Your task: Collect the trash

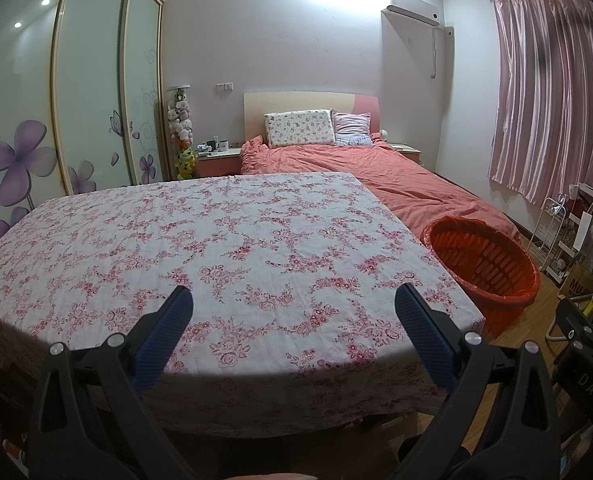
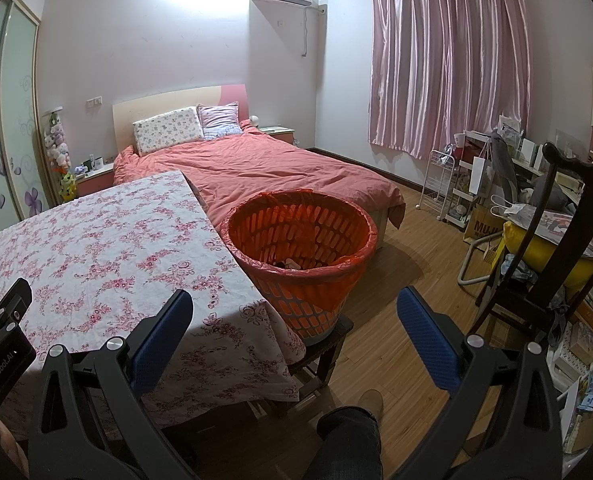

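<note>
Flanking floral table (image 2: 96, 240): orange bin (image 2: 300, 240) on stool (image 2: 328, 340), bed (image 2: 276, 168) behind.

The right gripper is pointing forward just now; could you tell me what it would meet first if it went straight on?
Probably the orange slotted plastic basket, which sits centred ahead of the open right gripper; depth is unclear.

- The left gripper (image 1: 294, 300) has its two blue fingers (image 1: 164, 336) spread wide apart, and it holds nothing.
- The right gripper (image 2: 296, 304) is spread wide too, with nothing between its fingers (image 2: 426, 340).
- The person's leg (image 2: 348, 440) shows low down.
</note>
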`<state>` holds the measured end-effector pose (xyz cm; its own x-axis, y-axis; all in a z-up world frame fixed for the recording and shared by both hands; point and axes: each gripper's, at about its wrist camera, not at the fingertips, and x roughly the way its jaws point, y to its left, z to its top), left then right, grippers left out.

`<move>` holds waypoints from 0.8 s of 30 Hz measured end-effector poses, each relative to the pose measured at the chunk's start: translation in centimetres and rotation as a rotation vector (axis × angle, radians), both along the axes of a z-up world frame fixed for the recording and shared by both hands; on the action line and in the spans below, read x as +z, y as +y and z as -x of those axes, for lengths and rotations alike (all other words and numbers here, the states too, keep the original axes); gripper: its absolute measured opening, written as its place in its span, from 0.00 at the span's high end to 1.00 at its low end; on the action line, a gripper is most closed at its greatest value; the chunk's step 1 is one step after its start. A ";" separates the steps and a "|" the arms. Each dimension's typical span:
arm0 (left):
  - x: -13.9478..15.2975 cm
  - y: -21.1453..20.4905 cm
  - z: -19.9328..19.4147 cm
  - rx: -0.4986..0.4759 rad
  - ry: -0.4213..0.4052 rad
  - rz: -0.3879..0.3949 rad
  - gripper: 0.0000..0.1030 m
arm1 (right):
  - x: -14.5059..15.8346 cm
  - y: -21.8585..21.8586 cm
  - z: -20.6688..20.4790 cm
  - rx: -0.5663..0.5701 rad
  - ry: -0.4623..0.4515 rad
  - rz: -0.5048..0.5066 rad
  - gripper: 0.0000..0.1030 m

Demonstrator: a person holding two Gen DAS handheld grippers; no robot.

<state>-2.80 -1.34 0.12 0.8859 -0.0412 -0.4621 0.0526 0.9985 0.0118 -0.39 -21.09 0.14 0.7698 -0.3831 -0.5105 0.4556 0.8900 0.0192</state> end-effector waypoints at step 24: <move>0.1 0.0 -0.1 0.001 0.001 0.000 0.04 | 0.0 0.0 0.0 0.000 0.000 0.000 0.02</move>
